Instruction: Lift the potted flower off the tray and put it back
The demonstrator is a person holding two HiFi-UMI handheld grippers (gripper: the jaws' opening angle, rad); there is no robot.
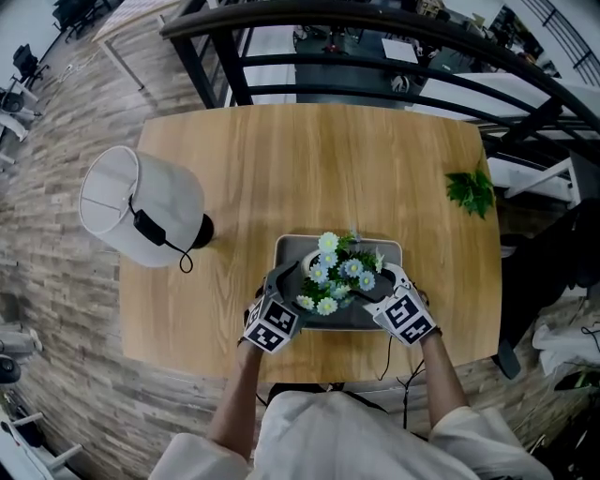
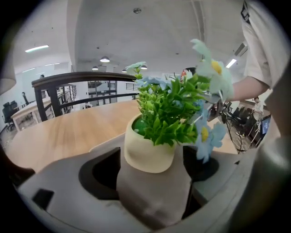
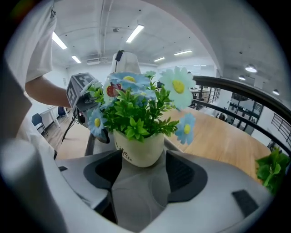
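The potted flower (image 1: 337, 272), blue and white daisies over green leaves, stands on the grey tray (image 1: 291, 246) near the table's front edge. Its cream pot (image 2: 148, 154) shows in both gripper views and is hidden under the blooms from above. My left gripper (image 1: 286, 281) flanks it on the left and my right gripper (image 1: 380, 281) on the right. In the left gripper view the pot sits between the wide jaws of the left gripper (image 2: 152, 170). In the right gripper view the pot (image 3: 138, 148) stands just beyond the spread jaws of the right gripper (image 3: 143, 170). Neither gripper presses on it.
A white lamp (image 1: 141, 206) with a black cord lies on the table's left side. A green plastic sprig (image 1: 471, 192) rests at the right edge. A dark railing (image 1: 375, 28) runs behind the table. Bare wood lies beyond the tray.
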